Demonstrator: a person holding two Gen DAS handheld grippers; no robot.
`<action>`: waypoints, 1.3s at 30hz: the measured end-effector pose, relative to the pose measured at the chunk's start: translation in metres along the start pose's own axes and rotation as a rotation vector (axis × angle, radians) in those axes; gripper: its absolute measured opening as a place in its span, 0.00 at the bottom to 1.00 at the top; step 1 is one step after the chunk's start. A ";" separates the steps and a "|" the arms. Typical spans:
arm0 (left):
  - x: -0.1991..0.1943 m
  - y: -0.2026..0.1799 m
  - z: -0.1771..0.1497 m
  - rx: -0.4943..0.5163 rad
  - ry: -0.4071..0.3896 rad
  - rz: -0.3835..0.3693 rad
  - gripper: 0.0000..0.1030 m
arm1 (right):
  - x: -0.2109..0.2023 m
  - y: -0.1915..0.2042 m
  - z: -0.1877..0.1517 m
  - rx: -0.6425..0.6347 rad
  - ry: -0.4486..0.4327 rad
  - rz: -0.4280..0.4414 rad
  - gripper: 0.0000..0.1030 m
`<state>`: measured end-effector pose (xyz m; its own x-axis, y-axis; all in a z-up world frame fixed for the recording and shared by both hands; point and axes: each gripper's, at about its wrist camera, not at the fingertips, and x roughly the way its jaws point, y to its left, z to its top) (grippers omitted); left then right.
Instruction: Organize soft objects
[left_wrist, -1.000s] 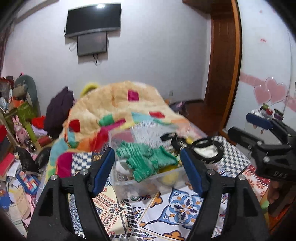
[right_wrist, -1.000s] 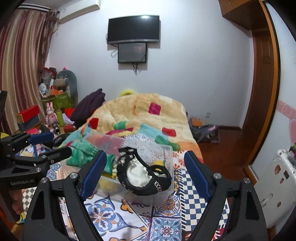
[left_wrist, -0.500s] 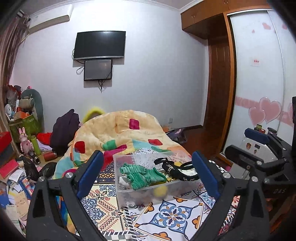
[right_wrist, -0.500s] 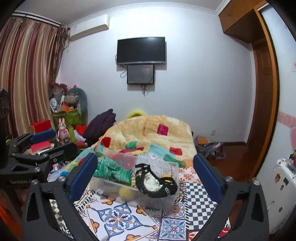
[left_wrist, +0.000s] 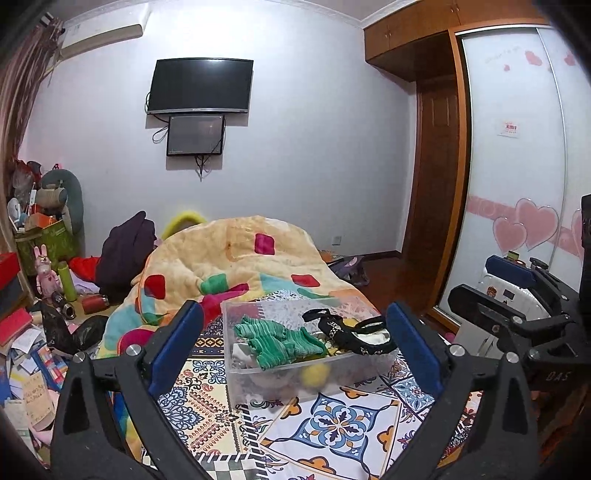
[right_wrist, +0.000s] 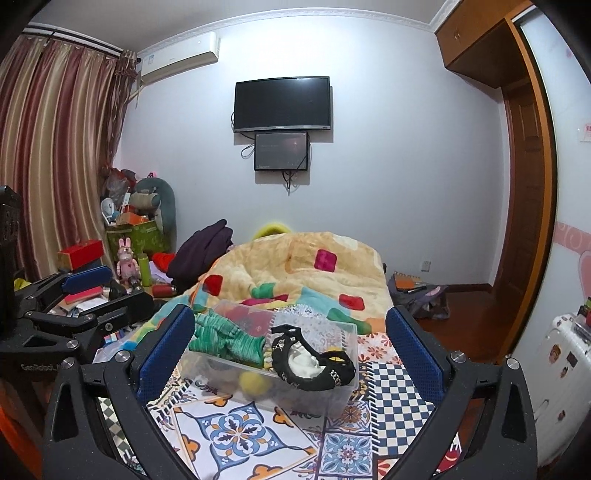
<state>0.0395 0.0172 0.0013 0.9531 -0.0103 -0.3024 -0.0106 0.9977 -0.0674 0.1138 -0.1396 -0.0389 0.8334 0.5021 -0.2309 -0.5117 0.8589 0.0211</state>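
Note:
A clear plastic bin (left_wrist: 236, 380) stands on the patterned bedsheet, also in the right wrist view (right_wrist: 347, 391). In it lie a green knitted cloth (left_wrist: 280, 341) (right_wrist: 229, 338), a black and white soft item (left_wrist: 351, 334) (right_wrist: 310, 360) and a yellow ball (left_wrist: 314, 374) (right_wrist: 251, 380). My left gripper (left_wrist: 295, 350) is open and empty, held back from the bin. My right gripper (right_wrist: 290, 350) is open and empty, also back from the bin. Each gripper shows at the edge of the other's view.
A yellow patchwork quilt (left_wrist: 240, 266) is heaped behind the bin. A dark garment (left_wrist: 127, 247) lies past it. Cluttered boxes and toys (left_wrist: 44, 266) fill the left side. A white suitcase (right_wrist: 557, 365) stands at the right by the wardrobe.
Both grippers have pulled back and up from the bin, so it looks smaller and farther. Both stay open and empty.

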 end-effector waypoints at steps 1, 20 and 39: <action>0.000 0.000 0.000 0.001 0.001 -0.004 0.98 | 0.000 0.000 0.000 0.001 0.001 0.001 1.00; 0.002 0.000 -0.001 -0.002 0.015 -0.008 0.99 | -0.003 0.001 -0.001 0.009 0.004 0.002 1.00; -0.001 -0.002 0.000 0.000 0.001 -0.008 0.99 | -0.007 0.002 0.001 0.018 0.000 0.007 1.00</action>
<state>0.0384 0.0154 0.0015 0.9529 -0.0183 -0.3026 -0.0030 0.9976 -0.0697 0.1070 -0.1414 -0.0360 0.8296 0.5084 -0.2306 -0.5138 0.8569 0.0407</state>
